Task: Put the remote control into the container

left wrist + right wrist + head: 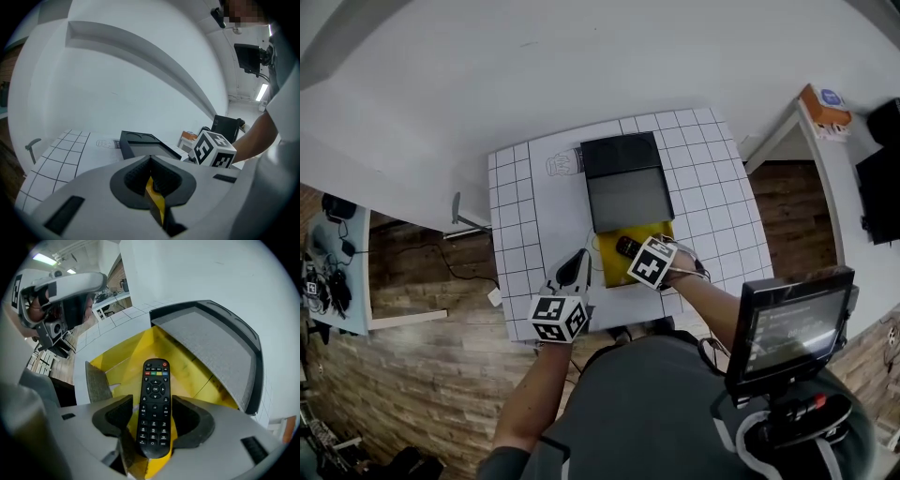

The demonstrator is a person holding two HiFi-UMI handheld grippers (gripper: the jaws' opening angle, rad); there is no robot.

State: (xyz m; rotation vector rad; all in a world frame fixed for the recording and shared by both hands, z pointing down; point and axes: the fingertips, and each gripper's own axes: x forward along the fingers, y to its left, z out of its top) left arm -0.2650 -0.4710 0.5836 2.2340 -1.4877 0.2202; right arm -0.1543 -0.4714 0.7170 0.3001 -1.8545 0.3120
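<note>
Between the spread jaws of the right claw (153, 420), with yellow showing in the gap beside its left pad, the black remote control (155, 380) lies buttons-up inside the yellow container (126, 350), its red power key at the end farthest from the claw. Just beyond that far end, the container's grey-lined black lid (211, 341) lies open. Off to this claw's left, the left claw (151, 174) has its jaws pinched on the thin yellow side wall (156, 201) of the container, which sits on a gridded table (712, 220).
</note>
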